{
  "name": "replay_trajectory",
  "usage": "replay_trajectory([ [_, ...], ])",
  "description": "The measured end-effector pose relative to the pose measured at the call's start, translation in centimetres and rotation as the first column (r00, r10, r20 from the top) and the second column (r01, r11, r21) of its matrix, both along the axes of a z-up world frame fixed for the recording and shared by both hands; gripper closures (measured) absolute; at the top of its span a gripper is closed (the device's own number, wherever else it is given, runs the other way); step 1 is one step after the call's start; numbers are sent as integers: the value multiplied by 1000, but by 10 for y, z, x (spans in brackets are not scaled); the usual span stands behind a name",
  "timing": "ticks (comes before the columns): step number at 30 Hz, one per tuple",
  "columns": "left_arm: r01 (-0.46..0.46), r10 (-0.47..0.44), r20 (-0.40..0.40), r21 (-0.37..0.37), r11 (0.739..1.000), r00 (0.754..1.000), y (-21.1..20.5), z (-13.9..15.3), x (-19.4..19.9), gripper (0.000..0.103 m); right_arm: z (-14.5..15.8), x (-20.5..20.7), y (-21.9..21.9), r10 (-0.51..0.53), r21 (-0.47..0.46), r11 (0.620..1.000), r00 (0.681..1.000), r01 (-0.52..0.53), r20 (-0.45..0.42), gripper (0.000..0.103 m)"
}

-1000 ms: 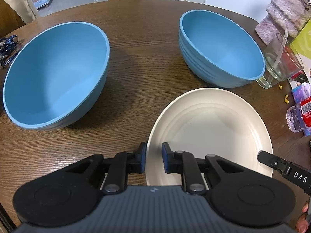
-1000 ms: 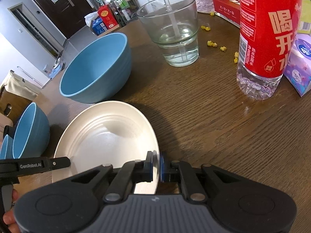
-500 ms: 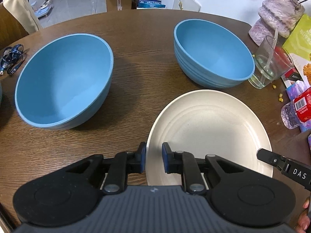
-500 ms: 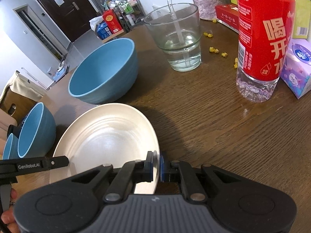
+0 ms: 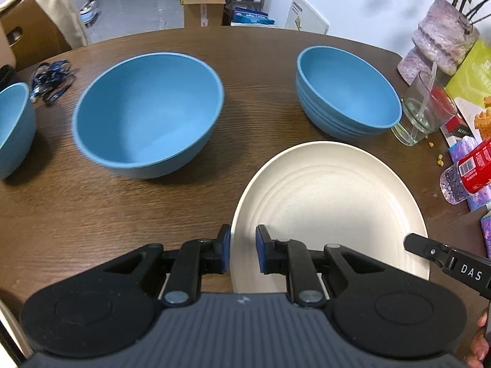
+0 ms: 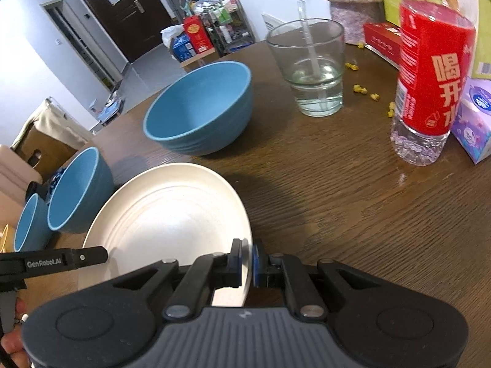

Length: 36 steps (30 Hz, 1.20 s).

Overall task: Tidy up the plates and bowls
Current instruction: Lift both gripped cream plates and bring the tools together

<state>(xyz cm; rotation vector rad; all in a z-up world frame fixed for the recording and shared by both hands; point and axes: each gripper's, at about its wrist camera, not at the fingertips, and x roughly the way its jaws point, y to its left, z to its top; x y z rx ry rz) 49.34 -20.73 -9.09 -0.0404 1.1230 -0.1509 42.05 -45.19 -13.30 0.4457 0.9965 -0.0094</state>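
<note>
Count: 3 blue bowls, 1 cream plate point(image 5: 331, 202), 1 drinking glass point(image 5: 425, 110) w/ a clear straw, 1 red-label water bottle point(image 6: 429, 82), 2 grippers. Bowls: big one point(image 5: 147, 113) at centre-left of the left wrist view, ribbed one point(image 5: 346, 92) far right just beside the glass, a third point(image 5: 13, 128) cut by the left edge. All sit upright on the dark wood counter point(image 5: 92, 214). Plate is round, matte cream w/ faint concentric rings, shallow, nothing on it; it's nearest both cameras, in front of the ribbed bowl, casting a shadow on the counter. Left gripper point(image 5: 242, 253): jaws narrow, straddling the plate's left rim, one inside, one outside. Right gripper point(image 6: 246, 262): jaws pinched tight on the plate's right rim. Small yellow crumbs point(image 6: 360, 89) lie by the glass & bottle.
</note>
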Motion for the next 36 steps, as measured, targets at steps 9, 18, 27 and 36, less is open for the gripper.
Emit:
replay_trajectory([
  [9, -60, 60, 17, -15, 998, 998, 37, 10, -30, 85, 13, -9, 31, 68, -16, 998, 998, -67, 18, 96],
  [18, -131, 132, 28, -23, 991, 991, 78, 16, -60, 85, 21, -17, 68, 147, -33, 989, 989, -146, 25, 96],
  [27, -207, 207, 49, -11, 978, 977, 123, 23, -86, 85, 28, -23, 117, 239, -42, 971, 970, -237, 34, 96],
  [36, -292, 292, 62, -8, 956, 954, 165, 30, -113, 85, 35, -28, 160, 327, -48, 944, 944, -325, 46, 96],
])
